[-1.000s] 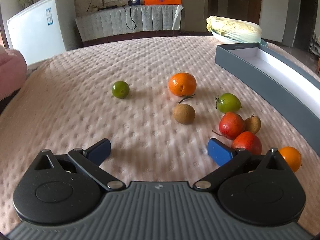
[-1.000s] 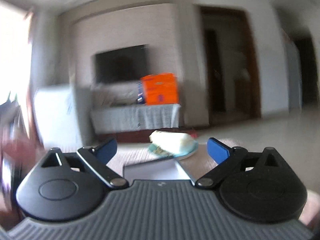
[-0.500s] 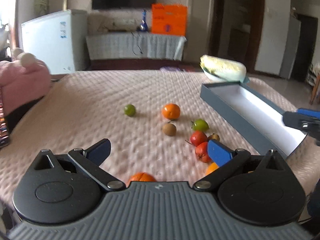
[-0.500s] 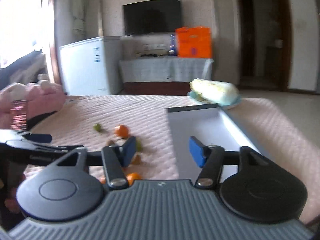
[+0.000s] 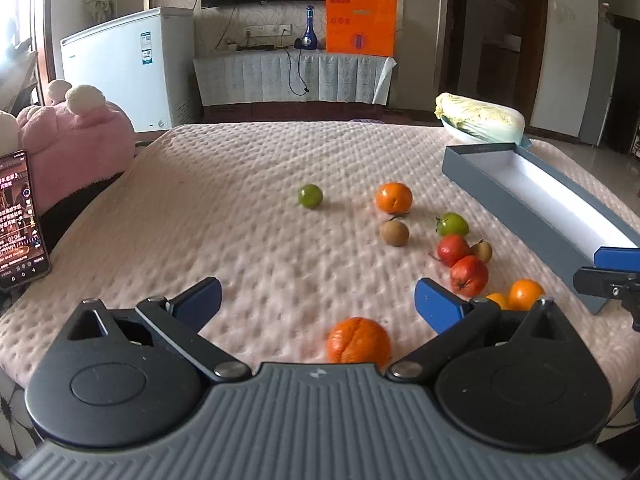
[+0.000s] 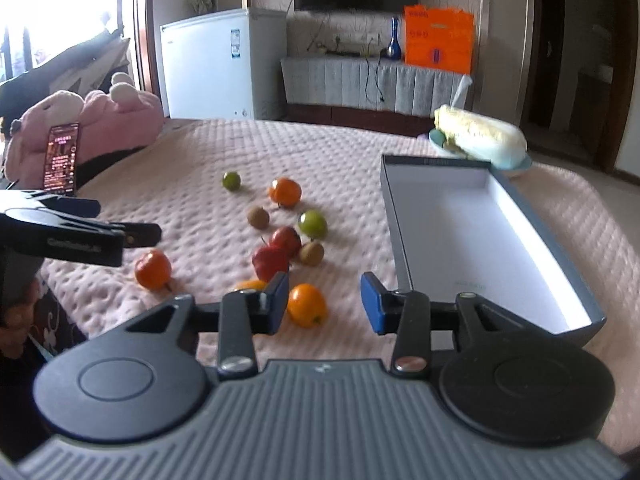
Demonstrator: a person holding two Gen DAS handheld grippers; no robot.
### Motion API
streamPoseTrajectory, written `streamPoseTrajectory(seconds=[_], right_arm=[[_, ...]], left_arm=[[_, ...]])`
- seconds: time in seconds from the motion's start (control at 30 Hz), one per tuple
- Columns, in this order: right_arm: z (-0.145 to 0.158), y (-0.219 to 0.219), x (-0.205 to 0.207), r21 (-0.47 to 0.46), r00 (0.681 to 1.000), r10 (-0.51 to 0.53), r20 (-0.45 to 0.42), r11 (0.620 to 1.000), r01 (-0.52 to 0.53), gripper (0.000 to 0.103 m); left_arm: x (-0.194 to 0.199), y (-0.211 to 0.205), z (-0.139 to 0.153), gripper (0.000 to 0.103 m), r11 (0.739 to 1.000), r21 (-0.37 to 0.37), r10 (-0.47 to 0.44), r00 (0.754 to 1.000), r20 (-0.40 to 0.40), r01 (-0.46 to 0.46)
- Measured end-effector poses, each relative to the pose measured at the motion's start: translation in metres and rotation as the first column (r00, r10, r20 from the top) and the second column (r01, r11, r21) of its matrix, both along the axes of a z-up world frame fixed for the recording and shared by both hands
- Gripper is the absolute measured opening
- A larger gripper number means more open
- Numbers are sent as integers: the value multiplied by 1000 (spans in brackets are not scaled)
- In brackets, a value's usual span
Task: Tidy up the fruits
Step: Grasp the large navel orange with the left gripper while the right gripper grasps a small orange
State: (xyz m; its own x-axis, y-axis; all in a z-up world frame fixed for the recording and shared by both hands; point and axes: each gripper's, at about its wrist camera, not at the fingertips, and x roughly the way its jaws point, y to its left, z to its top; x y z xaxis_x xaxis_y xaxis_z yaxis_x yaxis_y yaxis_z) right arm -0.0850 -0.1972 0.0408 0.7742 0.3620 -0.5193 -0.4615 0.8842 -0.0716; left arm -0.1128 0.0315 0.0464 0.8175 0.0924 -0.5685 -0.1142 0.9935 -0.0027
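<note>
1. Fruits (image 6: 280, 236) lie scattered on a pink quilt (image 5: 240, 220), left of an empty grey box (image 6: 472, 240).
2. Right gripper (image 6: 324, 300): jaws have just been closing, nothing gripped; a small orange (image 6: 306, 305) sits beyond the gap.
3. Left gripper (image 5: 318, 300) is spread wide, empty, above an orange (image 5: 358, 340).

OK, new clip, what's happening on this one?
A person holds tongs in each hand over a pink quilted table strewn with small fruits. Nothing is picked up yet, and the grey box is empty. The left tongs are wide open above an orange. The right tongs, whose jaws have just been closing, hold nothing; a small orange fruit lies between them.
</note>
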Motion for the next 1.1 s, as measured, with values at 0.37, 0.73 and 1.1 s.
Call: streamPoseTrajectory(seconds=[0.37, 0.73, 1.1], right_arm=[[-12, 8, 11, -38, 999, 4, -34, 999, -6, 44], [-18, 14, 16, -69, 999, -10, -53, 998, 7, 44], [-28, 29, 25, -121, 998, 15, -64, 992, -23, 44]], left_arm=[[-14, 7, -1, 100, 993, 15, -118, 993, 4, 118], [-6, -7, -11, 90, 981, 36, -191, 980, -48, 193], [8, -7, -24, 74, 982, 12, -186, 976, -111, 188]])
